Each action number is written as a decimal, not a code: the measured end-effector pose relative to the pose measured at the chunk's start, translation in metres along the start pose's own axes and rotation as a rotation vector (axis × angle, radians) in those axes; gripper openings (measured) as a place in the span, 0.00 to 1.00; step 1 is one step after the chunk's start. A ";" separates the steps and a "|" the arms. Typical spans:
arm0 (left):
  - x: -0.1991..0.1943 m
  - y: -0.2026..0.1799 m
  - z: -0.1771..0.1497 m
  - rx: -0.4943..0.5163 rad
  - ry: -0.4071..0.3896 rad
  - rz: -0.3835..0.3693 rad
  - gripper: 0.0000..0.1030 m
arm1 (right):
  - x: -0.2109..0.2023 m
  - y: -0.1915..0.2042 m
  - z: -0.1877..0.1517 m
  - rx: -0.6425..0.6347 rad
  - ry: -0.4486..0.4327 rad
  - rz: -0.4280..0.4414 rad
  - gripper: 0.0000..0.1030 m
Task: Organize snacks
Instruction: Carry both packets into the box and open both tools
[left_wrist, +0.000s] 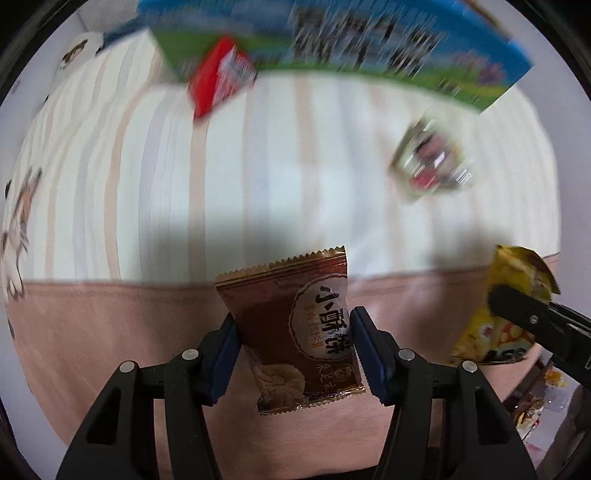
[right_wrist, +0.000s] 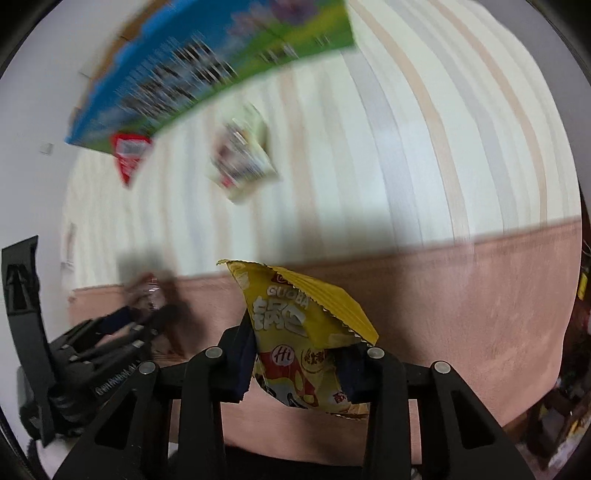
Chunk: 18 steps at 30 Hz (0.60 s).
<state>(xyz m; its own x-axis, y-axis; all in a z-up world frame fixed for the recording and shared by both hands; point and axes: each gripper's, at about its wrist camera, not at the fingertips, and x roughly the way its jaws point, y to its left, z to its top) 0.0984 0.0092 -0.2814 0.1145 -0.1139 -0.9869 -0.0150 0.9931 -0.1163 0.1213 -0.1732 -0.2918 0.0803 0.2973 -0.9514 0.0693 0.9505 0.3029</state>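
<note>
Box: blue-and-green carton (left_wrist: 332, 48) lay at twelve o'clock on the striped cloth (left_wrist: 258, 166); its contents could not be told.
Left gripper (left_wrist: 291, 339): jaws narrowed onto the brown packet (left_wrist: 295, 325), held clear above the pink border.
Right gripper (right_wrist: 295, 365): clamped tight on the yellow packet (right_wrist: 295, 321).
Loose items: red packet (left_wrist: 218, 81) touching the carton's edge; blurred pale packet (left_wrist: 432, 158) well apart at two o'clock.
Left view only: cluttered wrappers (left_wrist: 535, 402) at four o'clock.
Right view only: left gripper at eight o'clock.
</note>
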 end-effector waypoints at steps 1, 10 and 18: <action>-0.010 -0.003 0.007 -0.001 -0.015 -0.020 0.54 | -0.011 0.006 0.009 -0.010 -0.016 0.025 0.38; -0.116 -0.012 0.126 0.019 -0.179 -0.167 0.54 | -0.096 0.061 0.110 -0.134 -0.162 0.126 0.38; -0.112 0.004 0.264 0.021 -0.140 -0.139 0.54 | -0.076 0.097 0.237 -0.197 -0.143 0.040 0.38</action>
<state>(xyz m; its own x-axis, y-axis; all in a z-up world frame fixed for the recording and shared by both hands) 0.3477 0.0329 -0.1420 0.2509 -0.2462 -0.9362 0.0308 0.9687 -0.2465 0.3572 -0.1249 -0.1765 0.2200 0.3321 -0.9172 -0.1312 0.9418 0.3096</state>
